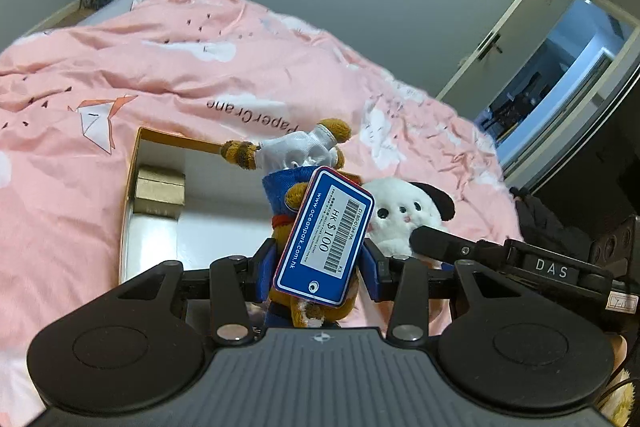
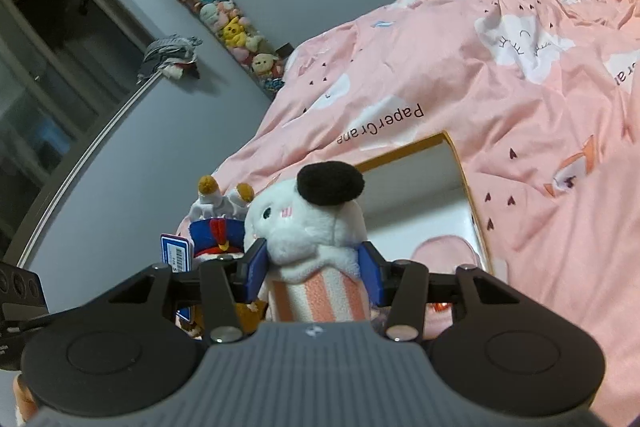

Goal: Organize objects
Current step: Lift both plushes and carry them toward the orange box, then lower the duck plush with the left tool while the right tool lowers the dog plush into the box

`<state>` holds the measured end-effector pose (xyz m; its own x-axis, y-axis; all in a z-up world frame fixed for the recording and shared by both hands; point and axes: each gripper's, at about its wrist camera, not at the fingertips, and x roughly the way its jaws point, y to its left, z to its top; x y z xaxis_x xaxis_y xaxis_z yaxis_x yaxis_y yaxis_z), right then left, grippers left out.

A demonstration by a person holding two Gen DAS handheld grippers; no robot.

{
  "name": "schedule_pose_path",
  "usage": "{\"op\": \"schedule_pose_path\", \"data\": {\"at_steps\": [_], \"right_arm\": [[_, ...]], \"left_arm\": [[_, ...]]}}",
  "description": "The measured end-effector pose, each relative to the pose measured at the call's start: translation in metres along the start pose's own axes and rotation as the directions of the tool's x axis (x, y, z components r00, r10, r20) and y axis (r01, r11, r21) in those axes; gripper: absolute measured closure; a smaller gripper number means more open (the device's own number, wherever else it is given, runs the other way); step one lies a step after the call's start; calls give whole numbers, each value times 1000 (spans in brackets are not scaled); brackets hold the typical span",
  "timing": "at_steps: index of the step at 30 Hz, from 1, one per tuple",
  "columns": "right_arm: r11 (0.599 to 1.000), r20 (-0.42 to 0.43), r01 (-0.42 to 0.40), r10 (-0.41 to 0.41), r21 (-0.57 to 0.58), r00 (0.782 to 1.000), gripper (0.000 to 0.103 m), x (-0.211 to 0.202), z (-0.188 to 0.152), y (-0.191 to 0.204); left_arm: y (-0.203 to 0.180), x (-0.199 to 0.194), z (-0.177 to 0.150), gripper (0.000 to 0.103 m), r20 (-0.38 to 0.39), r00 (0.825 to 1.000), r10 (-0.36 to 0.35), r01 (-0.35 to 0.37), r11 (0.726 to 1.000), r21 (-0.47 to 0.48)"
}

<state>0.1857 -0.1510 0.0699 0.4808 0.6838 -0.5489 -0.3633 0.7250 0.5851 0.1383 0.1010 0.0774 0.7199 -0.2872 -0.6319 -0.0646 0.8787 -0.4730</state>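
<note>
Both tongs loaded, both toys held up over the bed.

Left gripper (image 1: 320, 267): blue pads clamped narrow on the brown plush in blue outfit (image 1: 298, 163), held low on its body. Its white-gloved arm and head stick up to frame centre. Its blue price tag (image 1: 325, 235) hangs in front, centre-low, hiding the grip line.

Right gripper (image 2: 314, 263): pads closed on the white dog plush (image 2: 308, 223), gripped about the neck, above its pink-striped body. Black ear is on top at frame centre.

The two toys sit just beside each other; in the right view the brown plush is immediately left of the dog.

Target is probably the open white box with gold rim (image 1: 132, 163), lying on the pink duvet (image 1: 100, 75). In the left view it sits left of centre, behind and beside the held plush. In the right view it's right of centre, beyond the dog. A gold inner box (image 1: 160, 195) fills its far left corner. Something pink lies inside, lower right in the right view; can't tell what.

Doing it well, my read:
- Lower one toy at a time, the tongs are crowding each other.
- Aim for bare white floor, clear of the gold box.
- Clear the rim before descending.
- Soft plush: open only once it rests on the floor.
- Watch the tag doesn't catch the rim.
</note>
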Motion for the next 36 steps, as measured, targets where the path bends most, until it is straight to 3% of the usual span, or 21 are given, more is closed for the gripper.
{"op": "schedule_pose_path", "data": {"at_steps": [3,6,10,15,27,32,36], "right_arm": [[999,-34,31,-30,38,999,52,30,5,-9],[997,-73,55,-50,63,996,52,62,7,-19],[993,-97,75,-66,92,993,52,94,8,-30],[990,-128,116,-105,83,986,52,131,9,-35],[974,-163,203,-185,104,969,53,180,4,-48],[973,-207,207,-183,100,961,51,191,2,-51],[974,-228,213,-192,73,955,47,195,3,-49]], "left_arm": [[12,27,9,54,-43,998,39,-38,999,27],[28,54,14,54,-97,993,63,-63,998,-4],[42,79,16,54,-120,988,101,-101,995,4],[54,102,17,54,-194,969,154,-154,988,16],[69,141,10,53,-281,933,226,-221,974,50],[64,146,8,52,-291,920,263,-239,964,117],[57,151,6,45,-291,910,296,-253,951,177]]}}
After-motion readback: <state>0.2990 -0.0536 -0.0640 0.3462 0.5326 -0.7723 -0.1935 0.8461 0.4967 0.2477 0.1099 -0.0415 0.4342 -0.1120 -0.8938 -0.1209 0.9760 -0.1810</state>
